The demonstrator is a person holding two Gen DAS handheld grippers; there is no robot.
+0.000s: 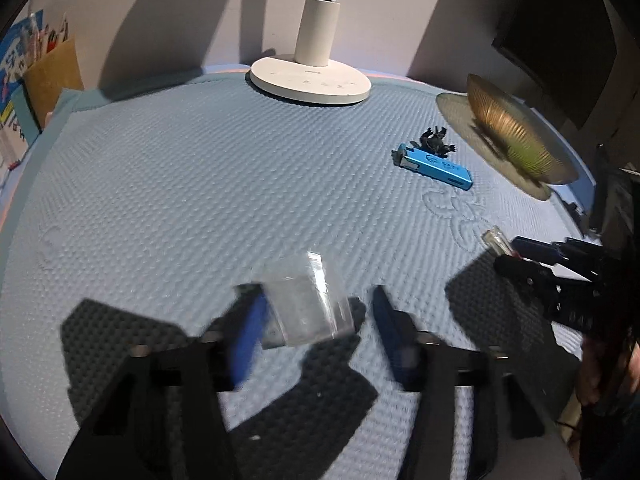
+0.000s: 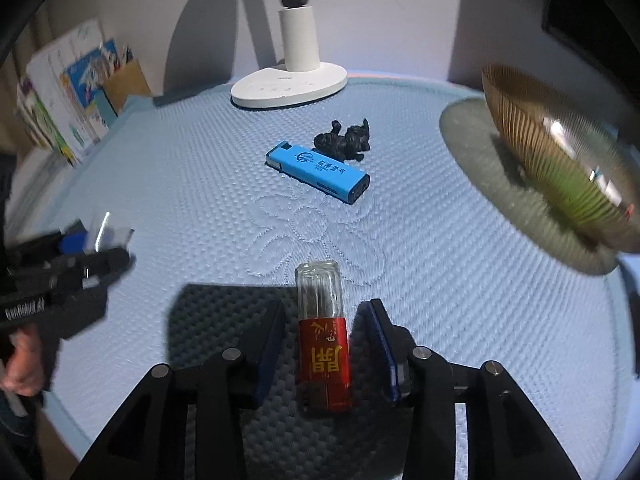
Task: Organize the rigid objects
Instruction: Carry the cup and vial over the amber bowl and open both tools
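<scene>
My left gripper [image 1: 316,320] was spread around a small clear plastic box [image 1: 306,306], jaws not touching it. My right gripper [image 2: 324,340] stood spread astride a red-labelled clear lighter [image 2: 324,336] on the blue mat [image 2: 160,184]. Risk: the slick box could squirt out if closed off-centre.

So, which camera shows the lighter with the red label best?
The right wrist view. There the red-labelled lighter lies between the open right tongs, with its clear top and yellow characters sharp. In the left wrist view only its clear tip sticks out past the right tongs at the right edge; the label is hidden.
</scene>
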